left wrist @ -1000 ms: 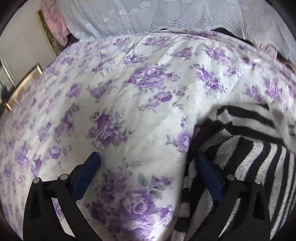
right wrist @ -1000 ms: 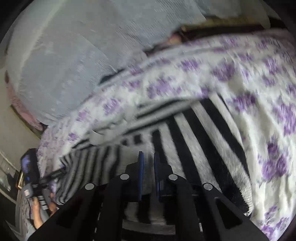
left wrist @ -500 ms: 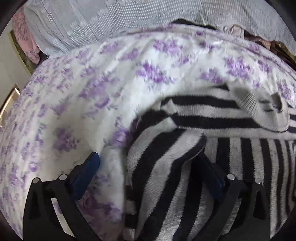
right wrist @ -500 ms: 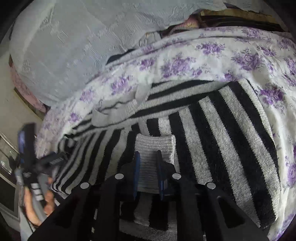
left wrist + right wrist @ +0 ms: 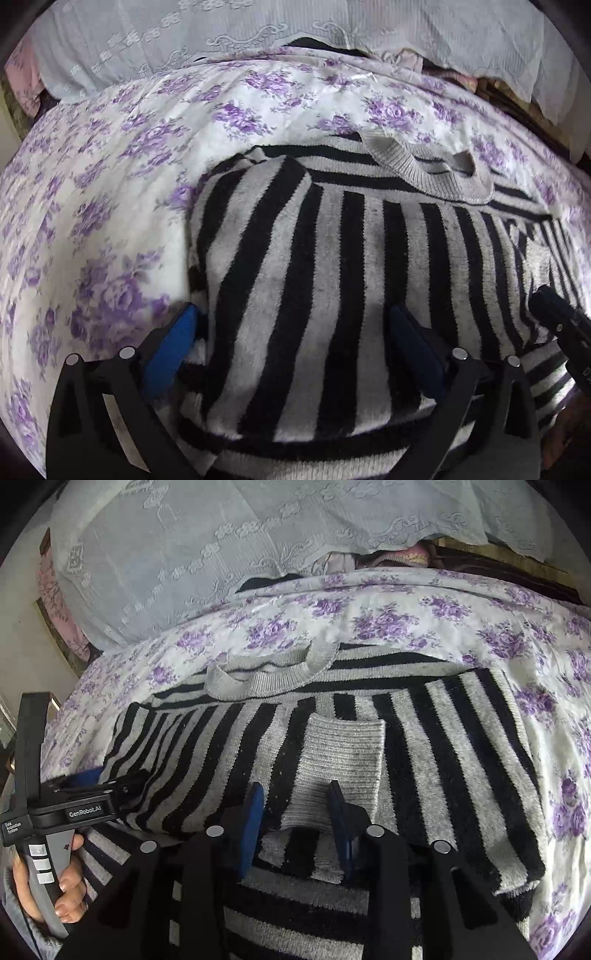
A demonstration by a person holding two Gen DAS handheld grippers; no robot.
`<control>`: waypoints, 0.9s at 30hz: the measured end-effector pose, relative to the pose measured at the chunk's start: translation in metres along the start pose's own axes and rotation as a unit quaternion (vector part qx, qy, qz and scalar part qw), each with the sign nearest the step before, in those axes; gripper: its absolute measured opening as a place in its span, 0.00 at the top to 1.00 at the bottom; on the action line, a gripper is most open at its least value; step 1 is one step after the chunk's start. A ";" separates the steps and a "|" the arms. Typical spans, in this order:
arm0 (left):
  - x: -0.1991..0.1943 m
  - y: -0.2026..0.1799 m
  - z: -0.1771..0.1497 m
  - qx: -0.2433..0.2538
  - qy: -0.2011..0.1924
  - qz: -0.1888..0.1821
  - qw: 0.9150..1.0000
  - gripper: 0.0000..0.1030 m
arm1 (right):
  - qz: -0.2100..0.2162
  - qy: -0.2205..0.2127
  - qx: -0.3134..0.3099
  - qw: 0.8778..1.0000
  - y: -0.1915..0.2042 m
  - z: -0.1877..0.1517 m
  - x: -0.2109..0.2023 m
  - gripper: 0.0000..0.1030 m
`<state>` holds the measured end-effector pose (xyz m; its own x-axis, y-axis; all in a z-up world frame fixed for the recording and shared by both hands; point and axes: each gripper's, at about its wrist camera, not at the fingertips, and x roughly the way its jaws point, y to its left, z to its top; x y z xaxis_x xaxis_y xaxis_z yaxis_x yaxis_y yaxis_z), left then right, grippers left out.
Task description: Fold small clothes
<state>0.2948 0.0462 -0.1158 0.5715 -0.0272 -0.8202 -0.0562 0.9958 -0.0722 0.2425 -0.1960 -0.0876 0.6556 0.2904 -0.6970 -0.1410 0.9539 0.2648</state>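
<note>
A black and grey striped sweater (image 5: 424,746) lies on the bed, on top of a white bedspread with purple flowers (image 5: 110,206). Its grey neck band (image 5: 258,679) is at the far side. Both sleeves are folded in over the middle of it. One grey ribbed cuff (image 5: 340,771) lies flat near the middle of the sweater.

The right hand-held gripper (image 5: 295,823) is over that cuff. Its blue pads (image 5: 253,819) have just been opening. Now they stand a little apart, one on each side of the cuff's near end. The cuff is between them, but they do not squeeze it.

The left hand-held gripper (image 5: 291,354) is wide open. Its two blue pads (image 5: 173,343) sit one on each side of the folded left sleeve (image 5: 295,295). The left pad is just beside the sleeve's edge, and I cannot tell if it touches. Nothing is gripped.

In the right view, a person's hand (image 5: 55,886) holds the handle of the left hand-held gripper at the near left. At the far side of the bed is a pale blue lacy cloth (image 5: 221,554).
</note>
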 end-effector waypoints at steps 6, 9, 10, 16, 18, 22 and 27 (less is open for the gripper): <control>-0.040 0.031 -0.056 -0.025 0.030 -0.049 0.998 0.04 | 0.002 -0.029 -0.015 0.999 0.008 -0.020 -0.065 0.58; -0.047 0.023 -0.086 0.013 0.030 -0.029 0.999 0.04 | -0.028 0.058 -0.013 0.998 -0.004 -0.052 -0.041 0.55; -0.053 0.020 -0.092 0.023 0.027 -0.018 0.999 0.04 | -0.020 0.044 -0.004 0.999 -0.010 -0.061 -0.045 0.59; -0.102 0.054 -0.157 -0.005 -0.003 -0.076 0.997 0.04 | -0.006 -0.072 0.029 0.997 -0.012 -0.096 -0.157 0.50; -0.114 0.062 -0.175 -0.008 -0.008 -0.092 0.996 0.04 | -0.006 -0.067 0.046 0.997 -0.027 -0.130 -0.164 0.50; -0.130 0.065 -0.199 0.004 -0.018 -0.088 0.996 0.04 | 0.002 -0.064 0.119 0.991 -0.056 -0.163 -0.185 0.60; -0.151 0.078 -0.230 0.000 -0.033 -0.130 0.991 0.04 | 0.005 -0.086 0.147 0.985 -0.076 -0.194 -0.214 0.50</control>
<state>0.0158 0.1078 -0.1278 0.6190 -0.2776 -0.7347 0.0997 0.9557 -0.2771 -0.0310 -0.3166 -0.0877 0.7743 0.2584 -0.5776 0.0567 0.8808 0.4701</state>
